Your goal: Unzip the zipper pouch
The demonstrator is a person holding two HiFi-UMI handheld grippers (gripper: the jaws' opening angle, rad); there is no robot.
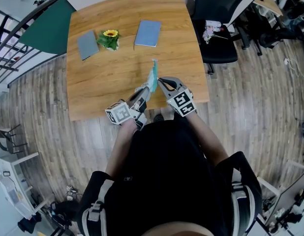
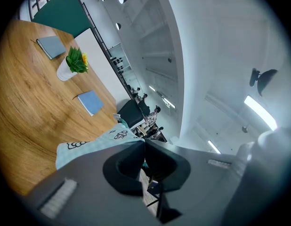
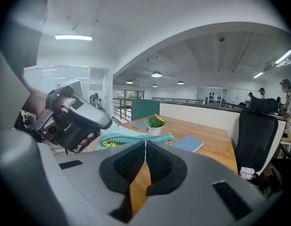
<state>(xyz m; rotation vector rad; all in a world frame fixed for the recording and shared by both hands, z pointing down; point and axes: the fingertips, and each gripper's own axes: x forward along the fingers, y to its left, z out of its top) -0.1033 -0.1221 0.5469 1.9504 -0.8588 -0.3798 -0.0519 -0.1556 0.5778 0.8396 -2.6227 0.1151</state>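
Observation:
A light blue checked zipper pouch (image 1: 152, 77) with a teal zipper stands on edge above the wooden table (image 1: 103, 82), between my two grippers. My left gripper (image 1: 143, 91) is shut on the pouch's near end; in the left gripper view the fabric (image 2: 91, 144) runs right into the closed jaws (image 2: 144, 141). My right gripper (image 1: 161, 81) is shut at the zipper line (image 3: 136, 137), with its pads (image 3: 157, 161) hiding the pull. In the right gripper view the zipper gapes to the left of the jaws (image 3: 145, 143), and something yellow-green (image 3: 108, 143) shows inside.
Two blue-grey notebooks (image 1: 87, 44) (image 1: 148, 33) lie at the far side of the table with a small potted sunflower (image 1: 109, 38) between them. A black office chair (image 1: 216, 14) stands off the right edge. The pouch hangs near the table's front edge.

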